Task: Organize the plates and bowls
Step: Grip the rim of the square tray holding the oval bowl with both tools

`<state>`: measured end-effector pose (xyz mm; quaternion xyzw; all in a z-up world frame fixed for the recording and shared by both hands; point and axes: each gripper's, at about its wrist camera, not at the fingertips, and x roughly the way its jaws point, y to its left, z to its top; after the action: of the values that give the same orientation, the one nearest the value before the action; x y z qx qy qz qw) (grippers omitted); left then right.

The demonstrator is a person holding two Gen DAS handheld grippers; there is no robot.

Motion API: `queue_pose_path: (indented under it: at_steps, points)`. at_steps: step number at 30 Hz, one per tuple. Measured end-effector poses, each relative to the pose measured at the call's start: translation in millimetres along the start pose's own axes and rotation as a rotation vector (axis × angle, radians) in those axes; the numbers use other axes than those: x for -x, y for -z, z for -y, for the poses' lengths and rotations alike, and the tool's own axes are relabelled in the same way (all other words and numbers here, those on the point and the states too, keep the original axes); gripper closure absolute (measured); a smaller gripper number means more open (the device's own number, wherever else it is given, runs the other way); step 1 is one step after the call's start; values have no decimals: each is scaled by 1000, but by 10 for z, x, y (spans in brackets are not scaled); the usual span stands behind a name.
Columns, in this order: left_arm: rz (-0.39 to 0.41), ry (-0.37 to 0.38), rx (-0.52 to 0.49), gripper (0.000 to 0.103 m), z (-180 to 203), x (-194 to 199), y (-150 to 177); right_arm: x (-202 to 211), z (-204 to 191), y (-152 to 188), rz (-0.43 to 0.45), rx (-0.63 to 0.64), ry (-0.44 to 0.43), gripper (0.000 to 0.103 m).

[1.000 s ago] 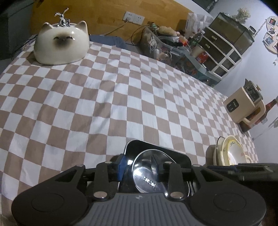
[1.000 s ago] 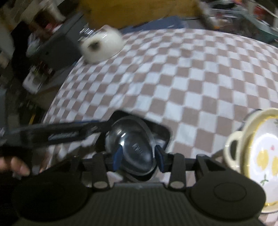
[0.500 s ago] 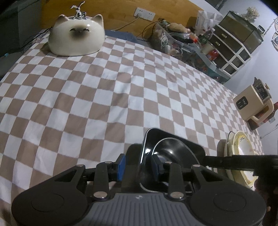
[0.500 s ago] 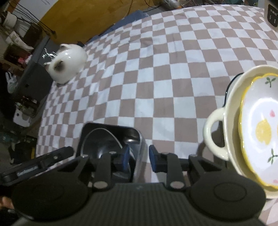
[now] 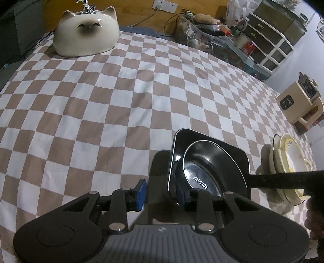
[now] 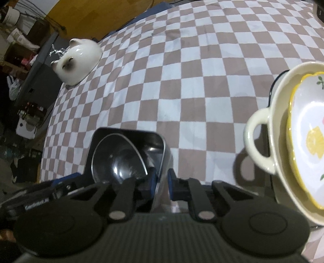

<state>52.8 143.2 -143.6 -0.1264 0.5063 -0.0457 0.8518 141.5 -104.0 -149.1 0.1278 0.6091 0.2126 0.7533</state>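
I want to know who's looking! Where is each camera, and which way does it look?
Left wrist: on the left gripper, looking down over its fingers at the black tray.
Right wrist: on the right gripper, closing on the tray's wall.
Both show the tray, round pan, cat ornament, yellow dishes.

dim room, wooden headboard (image 5: 131, 8) (wall socket (image 5: 164, 4) on it), drawer unit (image 5: 269, 38) beside

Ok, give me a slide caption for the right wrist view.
Right claw closing on the black tray's wall, steel bowl inside, stacked cream dishes alongside on the checked cloth.
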Motion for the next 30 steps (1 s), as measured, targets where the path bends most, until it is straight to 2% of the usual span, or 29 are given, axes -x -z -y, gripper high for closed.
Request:
queue_pose_path:
  at_steps: [7, 11, 13, 16, 20, 30]
  points:
    - [-39, -6, -16, 71, -30, -169, -68, 77, 76, 86, -22, -5, -37, 95]
    - [-39, 20, -14, 72, -24, -182, -123, 103, 117, 87, -12, -18, -40, 96]
    - [-39, 43, -11, 78, -22, -182, -159, 121, 143, 75, -3, -26, -36, 97]
    - [-42, 68, -7, 80, -14, -194, -204, 117, 140, 63, 11, -37, -28, 98]
    - [-59, 104, 5, 92, -13, -218, -239, 115, 122, 62, 13, -35, -20, 98]
    - [-82, 145, 37, 94, -67, -235, -234, 91, 66, 65, 15, -44, -15, 98]
